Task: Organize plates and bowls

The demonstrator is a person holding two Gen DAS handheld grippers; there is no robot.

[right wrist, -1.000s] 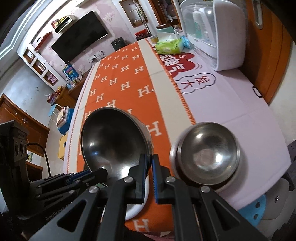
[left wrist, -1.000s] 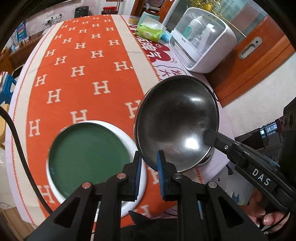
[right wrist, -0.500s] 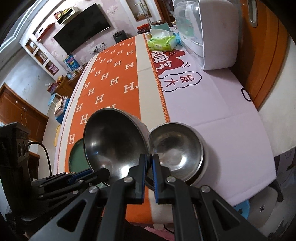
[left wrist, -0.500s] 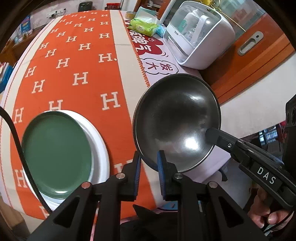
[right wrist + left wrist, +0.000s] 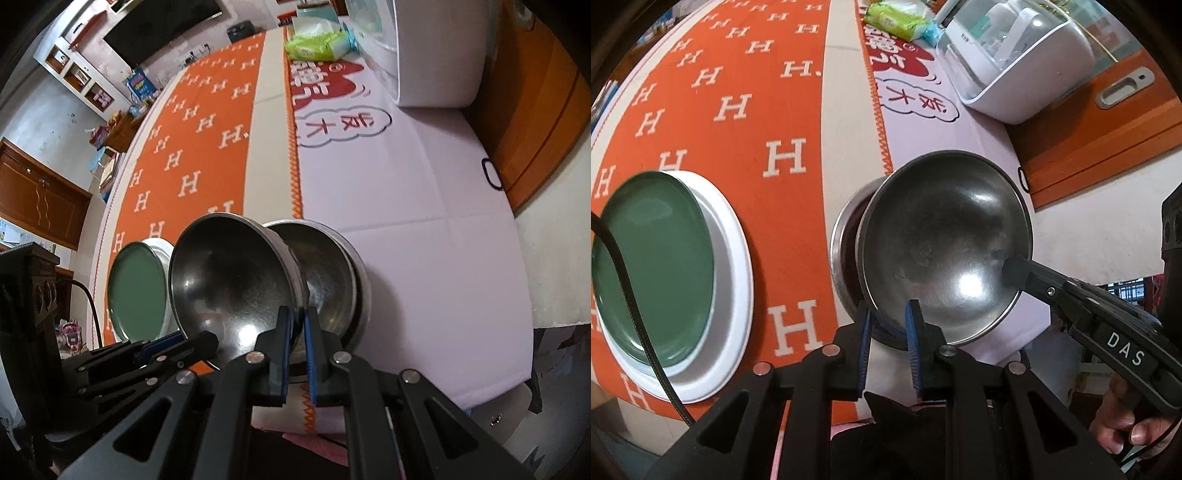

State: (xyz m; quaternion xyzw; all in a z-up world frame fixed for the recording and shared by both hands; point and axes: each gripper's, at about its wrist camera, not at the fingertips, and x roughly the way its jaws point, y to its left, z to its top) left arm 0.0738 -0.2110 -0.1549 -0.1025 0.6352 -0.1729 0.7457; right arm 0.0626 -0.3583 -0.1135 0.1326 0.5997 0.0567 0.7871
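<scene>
Both grippers pinch the rim of the steel bowl (image 5: 942, 251), carried tilted just above a second steel bowl (image 5: 332, 280) on the pale cloth. The left gripper (image 5: 888, 328) clamps the rim at six o'clock, the right gripper (image 5: 295, 325) at about four. I'd judge the bowl light, stiff and slick, so the thin rim is the only sound hold. The green plate (image 5: 653, 266) sits on a white plate (image 5: 738, 280) at nine o'clock. Whether the bowls touch I can't quite tell.

Orange cloth, green plate, steel bowls

The tablecloth (image 5: 746, 122) is orange with white H letters; the green plate (image 5: 653, 266) sits on a white one (image 5: 738, 280); silver bowls (image 5: 229, 280).
</scene>
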